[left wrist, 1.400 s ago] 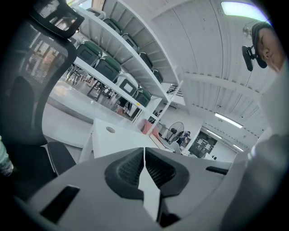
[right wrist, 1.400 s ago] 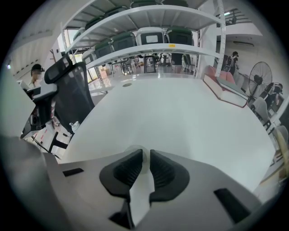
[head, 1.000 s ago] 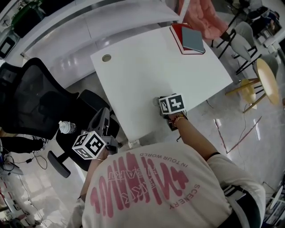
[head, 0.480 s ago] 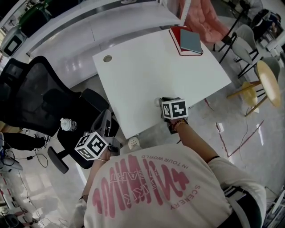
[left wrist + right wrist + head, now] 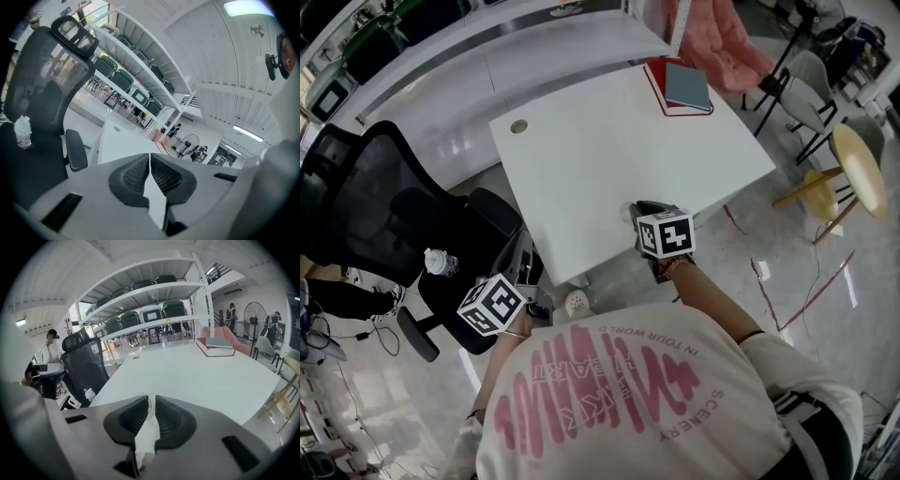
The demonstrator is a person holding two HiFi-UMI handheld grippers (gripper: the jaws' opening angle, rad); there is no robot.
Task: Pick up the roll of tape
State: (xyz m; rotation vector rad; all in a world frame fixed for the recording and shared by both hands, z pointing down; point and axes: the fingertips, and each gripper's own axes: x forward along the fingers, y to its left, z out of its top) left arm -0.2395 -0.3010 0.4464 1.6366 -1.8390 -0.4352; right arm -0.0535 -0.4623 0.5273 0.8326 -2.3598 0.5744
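Observation:
The roll of tape (image 5: 146,427) shows as a whitish, translucent strip seen edge-on, pinched between the black pads of my right gripper (image 5: 150,404), which is shut on it. In the head view that gripper's marker cube (image 5: 666,232) hangs over the front edge of the white table (image 5: 581,150), and the roll itself is mostly hidden under it. My left gripper (image 5: 150,161) has its pads pressed together with nothing between them. Its marker cube (image 5: 492,305) is off the table's left front corner, near the office chair.
A black mesh office chair (image 5: 366,206) stands left of the table, with a small water bottle (image 5: 439,263) on its seat. Stacked books (image 5: 680,87) lie at the table's far right corner. A round wooden stool (image 5: 858,169) and chairs stand to the right.
The right gripper has lifted a little at the table's front edge with the tape still in it. The left gripper has shifted slightly beside the chair.

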